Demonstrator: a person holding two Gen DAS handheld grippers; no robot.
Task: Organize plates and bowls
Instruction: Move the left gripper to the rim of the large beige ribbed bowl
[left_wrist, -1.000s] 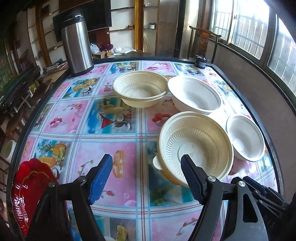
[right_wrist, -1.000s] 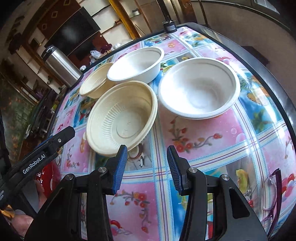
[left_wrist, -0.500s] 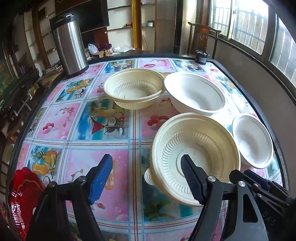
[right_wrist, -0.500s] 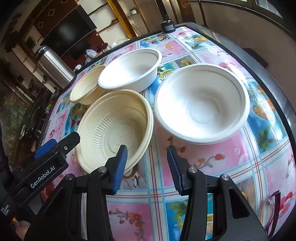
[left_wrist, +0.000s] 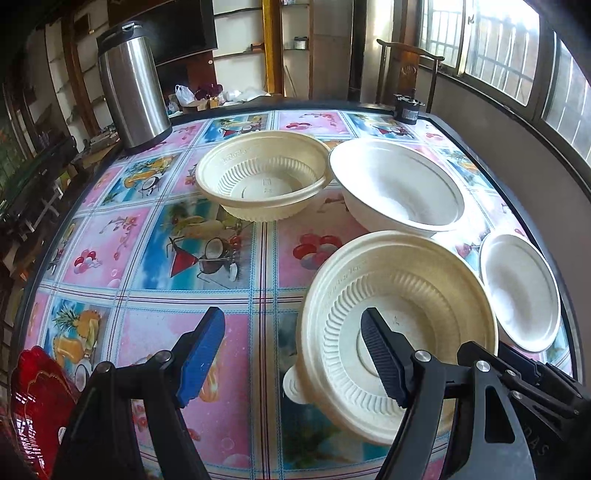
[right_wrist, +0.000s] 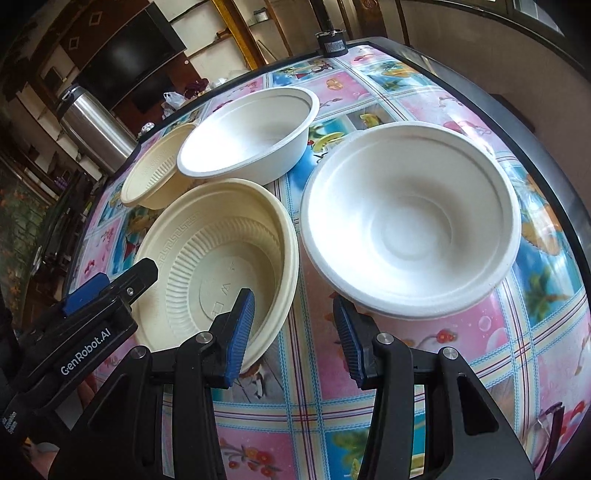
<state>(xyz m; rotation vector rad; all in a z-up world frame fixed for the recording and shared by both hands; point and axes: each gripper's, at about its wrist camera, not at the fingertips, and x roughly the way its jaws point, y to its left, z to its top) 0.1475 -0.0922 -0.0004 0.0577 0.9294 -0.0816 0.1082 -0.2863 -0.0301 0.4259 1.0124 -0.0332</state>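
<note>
1. We find the left gripper (left_wrist: 291, 354) with its jaws apart; its right finger (left_wrist: 384, 363) lies over the inside of the near cream bowl (left_wrist: 399, 291), its left finger over bare table; we cannot tell whether the finger touches the bowl.
2. We find the right gripper (right_wrist: 293, 332) with its jaws apart and nothing between them; it sits over the gap between the near cream bowl (right_wrist: 221, 266) and the near white bowl (right_wrist: 410, 218).
3. The near white bowl stands by the table's right edge; the two near bowls are just beside each other.
4. A far cream bowl (left_wrist: 262, 177) and a far white bowl (left_wrist: 397, 186) stand behind them toward the middle of the table (left_wrist: 207, 254), rims close together.
5. A steel flask (left_wrist: 133, 85) stands upright at the far left corner; a red plate (left_wrist: 33, 402) lies at the near left edge.
</note>
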